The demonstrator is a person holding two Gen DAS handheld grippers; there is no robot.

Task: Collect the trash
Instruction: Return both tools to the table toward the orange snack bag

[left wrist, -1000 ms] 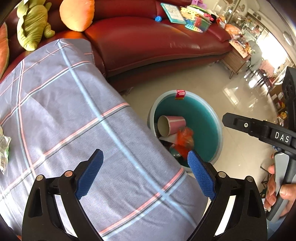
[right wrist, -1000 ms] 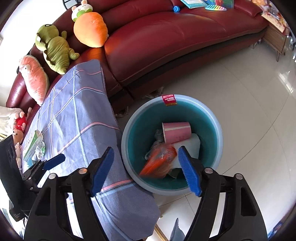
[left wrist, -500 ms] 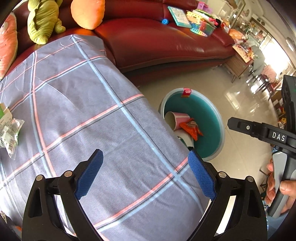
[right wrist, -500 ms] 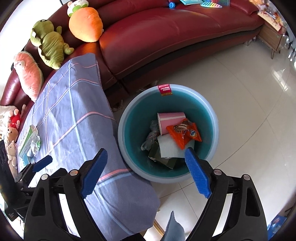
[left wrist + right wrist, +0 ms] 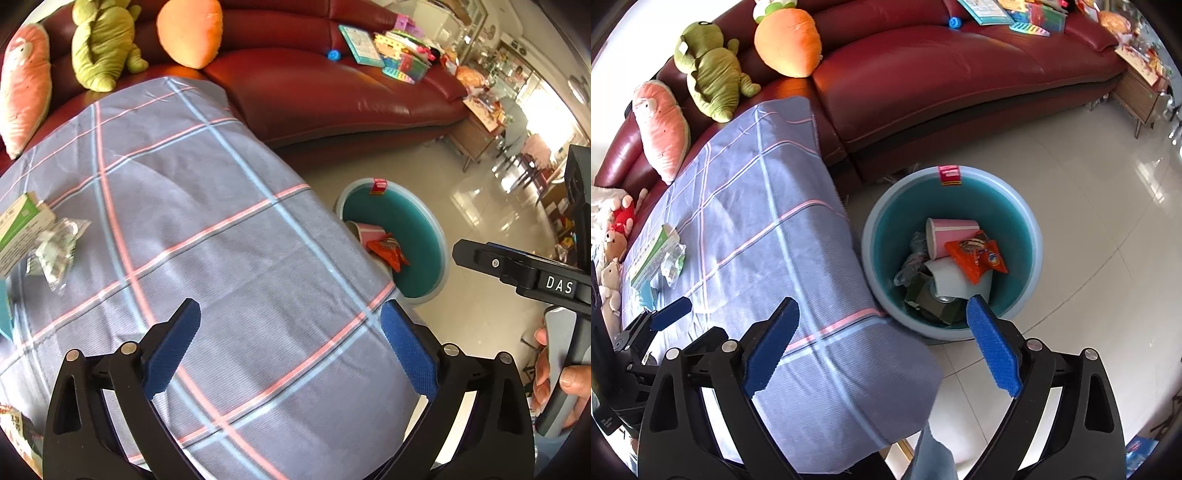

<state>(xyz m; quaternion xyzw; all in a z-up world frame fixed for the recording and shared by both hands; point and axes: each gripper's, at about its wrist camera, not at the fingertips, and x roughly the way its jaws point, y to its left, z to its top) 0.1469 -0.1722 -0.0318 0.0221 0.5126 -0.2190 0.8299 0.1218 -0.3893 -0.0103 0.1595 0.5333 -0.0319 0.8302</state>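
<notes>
A teal round bin [image 5: 1030, 236] stands on the floor beside the table and holds a pink cup [image 5: 947, 232], an orange snack wrapper [image 5: 977, 256] and other trash. It also shows in the left wrist view [image 5: 417, 221]. My right gripper [image 5: 882, 336] is open and empty above the table's corner and the bin's near rim. My left gripper [image 5: 290, 332] is open and empty over the checked tablecloth [image 5: 207, 236]. A clear crumpled wrapper [image 5: 55, 247] and a green-white box [image 5: 20, 225] lie at the table's left.
A red leather sofa [image 5: 960, 66] with plush toys [image 5: 709, 70] curves behind the table and bin. Books and toys [image 5: 391, 55] lie on the sofa. A wooden side table [image 5: 1145, 96] stands far right. Glossy tiled floor [image 5: 1089, 206] surrounds the bin.
The orange wrapper fell from my right gripper into the bin and now rests there. Both grippers have drawn back from the bin; the left has swung left over the table.
</notes>
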